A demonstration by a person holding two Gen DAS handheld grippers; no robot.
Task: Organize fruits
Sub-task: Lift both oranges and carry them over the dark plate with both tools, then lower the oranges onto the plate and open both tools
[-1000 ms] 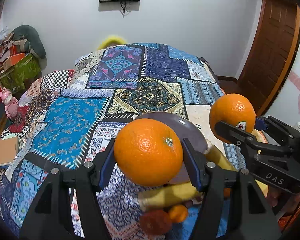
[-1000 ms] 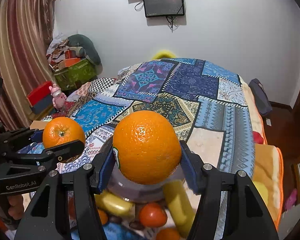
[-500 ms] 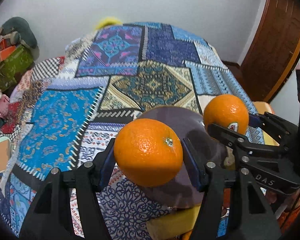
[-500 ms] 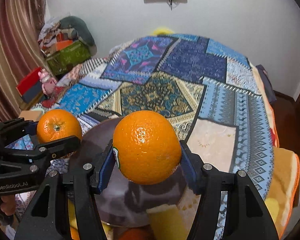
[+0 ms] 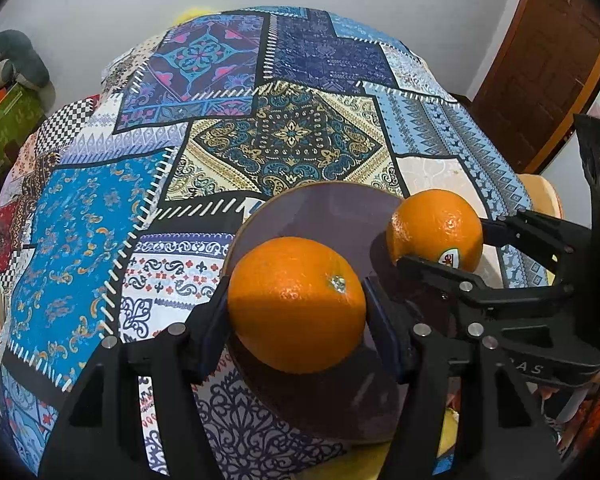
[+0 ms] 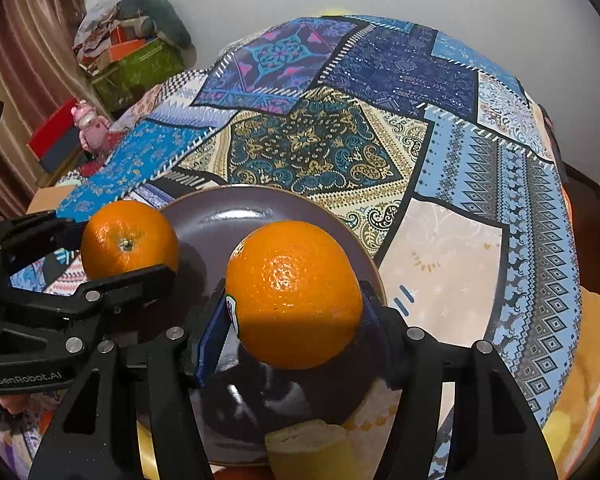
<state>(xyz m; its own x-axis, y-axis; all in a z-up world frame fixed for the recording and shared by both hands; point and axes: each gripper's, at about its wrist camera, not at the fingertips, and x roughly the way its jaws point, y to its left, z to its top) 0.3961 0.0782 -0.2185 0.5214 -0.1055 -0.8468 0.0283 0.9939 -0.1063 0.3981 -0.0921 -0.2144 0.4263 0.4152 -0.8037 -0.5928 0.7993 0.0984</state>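
Above the dark plate (image 5: 332,216) on the patchwork bedspread (image 5: 100,216), the left gripper (image 5: 296,320) pinches one orange (image 5: 296,304) between its blue pads, and the right gripper (image 6: 294,320) clamps a stickered orange (image 6: 294,292) the same way. Whether either orange touches the plate cannot be told; a banana (image 6: 308,452) at its near rim is cut off.

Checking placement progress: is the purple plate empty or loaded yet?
Empty. The purple plate shows only bare glaze; both oranges hang above it, clamped in the grippers.
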